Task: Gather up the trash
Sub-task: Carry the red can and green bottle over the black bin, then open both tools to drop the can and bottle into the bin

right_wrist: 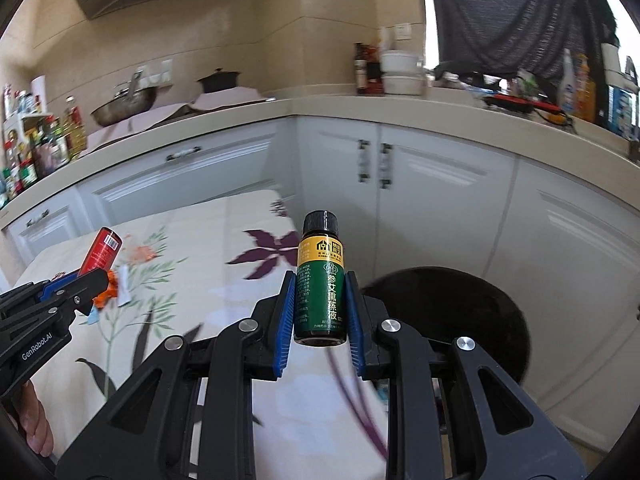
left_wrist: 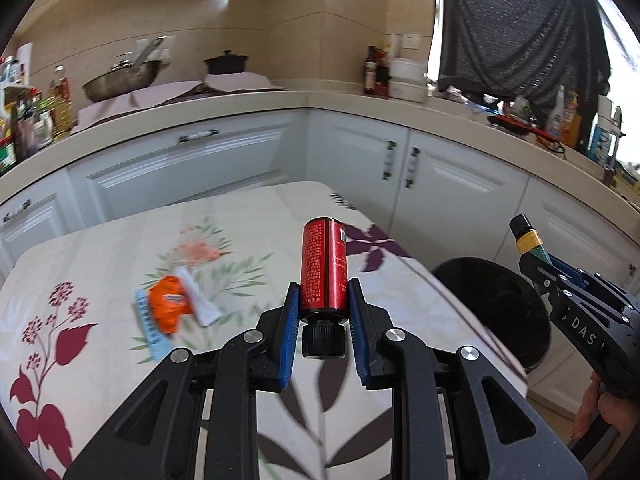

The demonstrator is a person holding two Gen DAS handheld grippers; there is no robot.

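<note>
My left gripper (left_wrist: 324, 296) is shut on a small red bottle (left_wrist: 324, 264), held upside down with its black cap toward the camera, above the flowered tablecloth (left_wrist: 100, 264). My right gripper (right_wrist: 320, 284) is shut on a green bottle (right_wrist: 320, 284) with a yellow band and black cap on top. Each gripper shows in the other's view: the right gripper (left_wrist: 538, 258) at the right edge, the left gripper (right_wrist: 94, 276) at the left with the red bottle (right_wrist: 102, 250). An orange wrapper (left_wrist: 170, 308), a white packet (left_wrist: 198, 298) and a blue strip (left_wrist: 150, 330) lie on the cloth.
A round black bin (right_wrist: 448, 312) stands on the floor off the table's right edge, below the white cabinets (right_wrist: 440, 200). The counter (left_wrist: 304, 98) behind carries a wok, a dark pot and several bottles. A dark cloth hangs at the upper right.
</note>
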